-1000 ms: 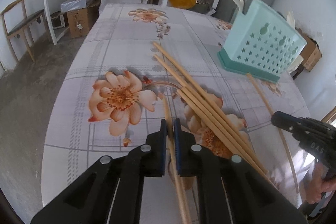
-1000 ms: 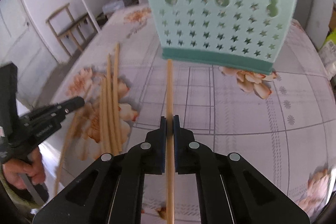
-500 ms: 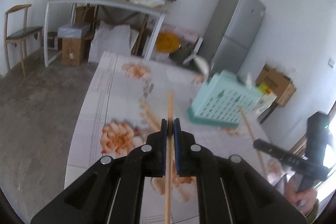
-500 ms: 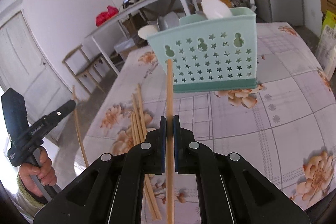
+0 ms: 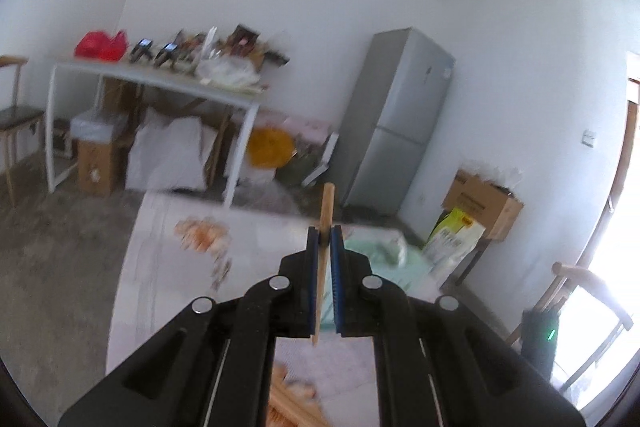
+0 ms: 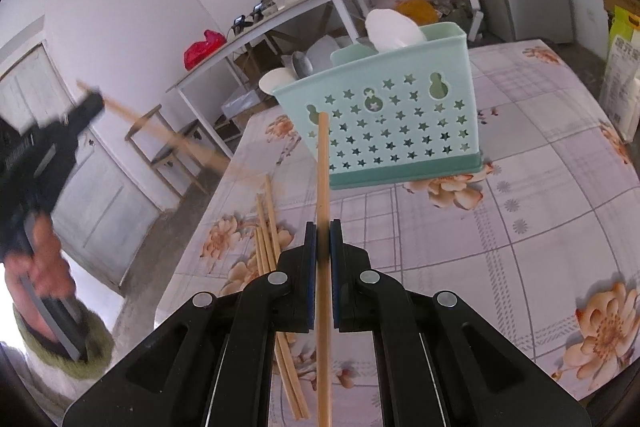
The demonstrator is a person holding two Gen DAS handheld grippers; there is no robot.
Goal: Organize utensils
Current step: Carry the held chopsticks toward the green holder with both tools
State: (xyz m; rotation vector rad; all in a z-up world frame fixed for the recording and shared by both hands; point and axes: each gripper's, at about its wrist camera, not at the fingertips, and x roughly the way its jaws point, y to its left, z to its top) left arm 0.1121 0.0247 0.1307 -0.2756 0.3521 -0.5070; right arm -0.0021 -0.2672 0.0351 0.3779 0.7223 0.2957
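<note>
The right hand-held gripper [image 6: 323,239] is clenched on a chopstick [image 6: 322,187] near its middle, tip aimed at the mint basket [image 6: 384,119]; the left hand-held gripper [image 5: 325,247] pinches a second chopstick [image 5: 326,211] raised above the tabletop [image 6: 520,187]. These look like thin, light, rigid bamboo rods, smooth enough to pivot between the pads, so a mid-length grip seems best. The basket is hard, star-perforated plastic, already holding pale spoons [image 6: 394,27]. More loose chopsticks [image 6: 267,243] lie on the glossy floral cloth.
</note>
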